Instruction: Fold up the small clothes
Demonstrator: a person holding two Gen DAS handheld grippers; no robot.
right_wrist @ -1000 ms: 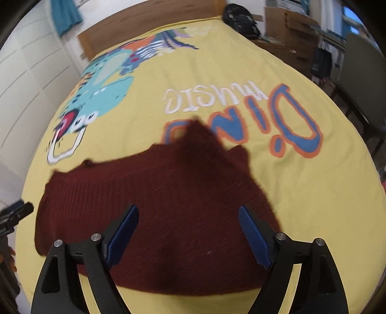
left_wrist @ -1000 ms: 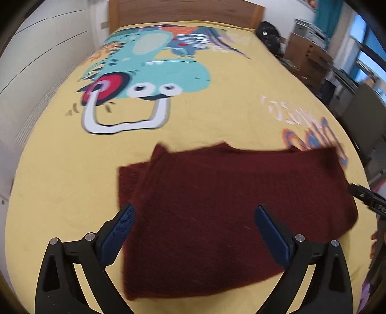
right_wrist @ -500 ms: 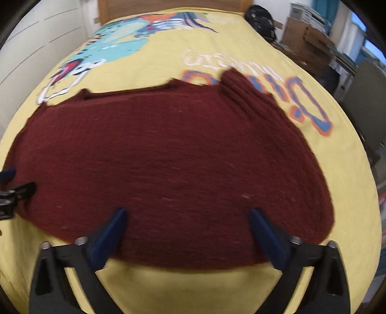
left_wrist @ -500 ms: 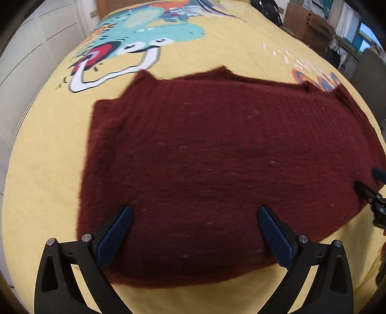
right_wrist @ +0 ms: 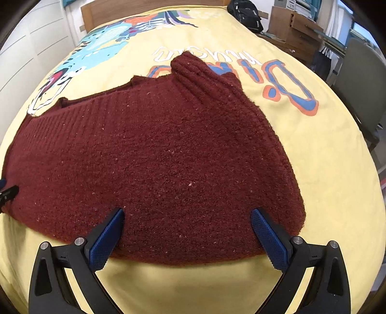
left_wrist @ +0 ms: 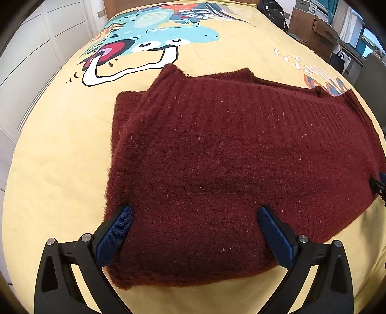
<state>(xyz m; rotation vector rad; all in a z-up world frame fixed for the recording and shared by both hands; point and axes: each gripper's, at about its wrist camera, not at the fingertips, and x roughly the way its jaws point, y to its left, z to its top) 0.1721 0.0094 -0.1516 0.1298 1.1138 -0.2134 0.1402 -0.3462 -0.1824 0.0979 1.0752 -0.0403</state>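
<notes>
A dark red knitted sweater [left_wrist: 229, 154] lies spread on the yellow bed cover [left_wrist: 60, 154], sleeves folded in; it also shows in the right wrist view [right_wrist: 156, 154]. My left gripper [left_wrist: 195, 217] is open and empty, its blue pads [left_wrist: 115, 231] low over the sweater's near left part. My right gripper [right_wrist: 187, 217] is open and empty over the sweater's near right hem. A ribbed cuff [right_wrist: 190, 70] sticks out at the far edge. Each gripper's tip shows at the other view's edge [left_wrist: 378, 186].
The bed cover carries a teal dinosaur print [left_wrist: 154, 38] and lettering [right_wrist: 284, 79]. A wooden headboard [right_wrist: 149, 9], a black bag [right_wrist: 246, 14], wooden drawers [right_wrist: 296, 31] and a grey chair [right_wrist: 361, 79] stand beyond and to the right. White wall panels [left_wrist: 36, 48] are on the left.
Both grippers came down and forward close over the sweater, then settled back slightly. The sweater has stayed flat on the bed. Both grippers stayed open.
</notes>
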